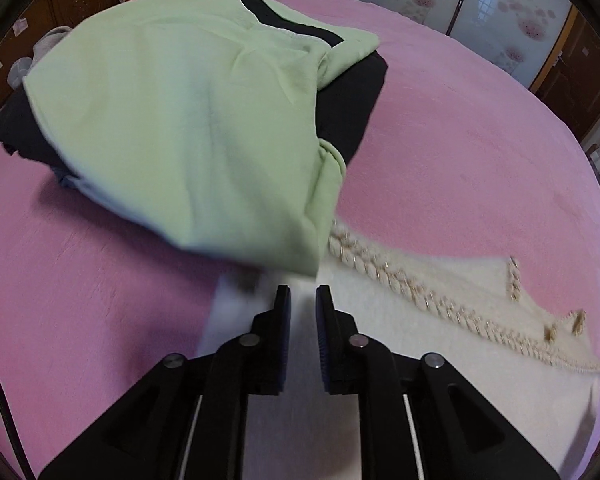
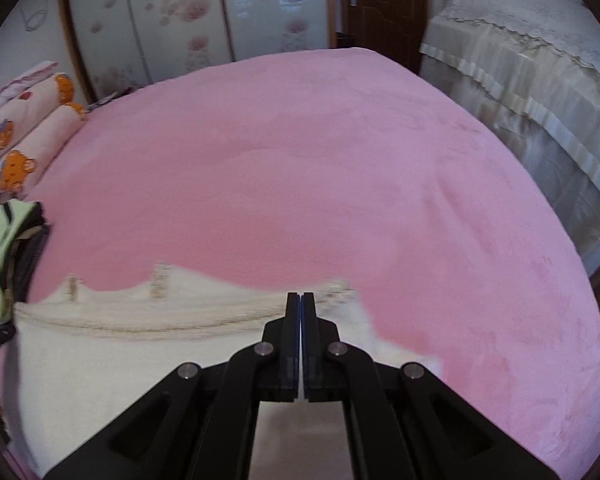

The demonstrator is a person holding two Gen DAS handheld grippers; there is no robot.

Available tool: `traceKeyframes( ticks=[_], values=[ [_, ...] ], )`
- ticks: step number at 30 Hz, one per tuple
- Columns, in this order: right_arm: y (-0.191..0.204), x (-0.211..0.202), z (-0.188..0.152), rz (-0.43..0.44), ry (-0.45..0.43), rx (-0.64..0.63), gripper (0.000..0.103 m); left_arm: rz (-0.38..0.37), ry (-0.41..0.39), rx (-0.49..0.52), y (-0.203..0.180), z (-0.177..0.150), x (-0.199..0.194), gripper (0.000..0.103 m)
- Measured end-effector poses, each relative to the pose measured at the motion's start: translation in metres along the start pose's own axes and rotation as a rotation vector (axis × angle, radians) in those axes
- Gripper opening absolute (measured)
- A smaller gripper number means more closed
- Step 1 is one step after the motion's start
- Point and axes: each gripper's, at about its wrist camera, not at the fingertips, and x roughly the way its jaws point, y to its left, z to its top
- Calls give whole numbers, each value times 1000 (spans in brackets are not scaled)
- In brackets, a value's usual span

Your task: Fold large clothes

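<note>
One cream garment point(image 1: 440, 320) spread on one pink bed point(image 1: 460, 140). One folded pile: a green top point(image 1: 180, 128) over one black piece point(image 1: 356, 104). Two bear pillows point(image 2: 24, 128).

bed: pink cover point(image 2: 300, 160) | wall: floral sliding panels point(image 2: 180, 20) | door: dark wood point(image 2: 380, 12) | right: lace-draped furniture point(image 2: 520, 72)

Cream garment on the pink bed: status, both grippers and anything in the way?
Left gripper fingers slightly apart, nothing between. Right gripper shut, empty. Cream garment flat on pink bed. Green garment overlaps its corner.
</note>
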Motion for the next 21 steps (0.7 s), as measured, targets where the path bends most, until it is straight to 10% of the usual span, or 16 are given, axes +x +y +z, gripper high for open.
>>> traceKeyframes(
  ticks=[10,21],
  values=[
    [119,-5,-65,296,171,-20,0,-146,75,-69,6,-86,-37,11],
    [150,7,-143,283,391,18,0,-231,168,-142,8,-166,-72,11]
  ],
)
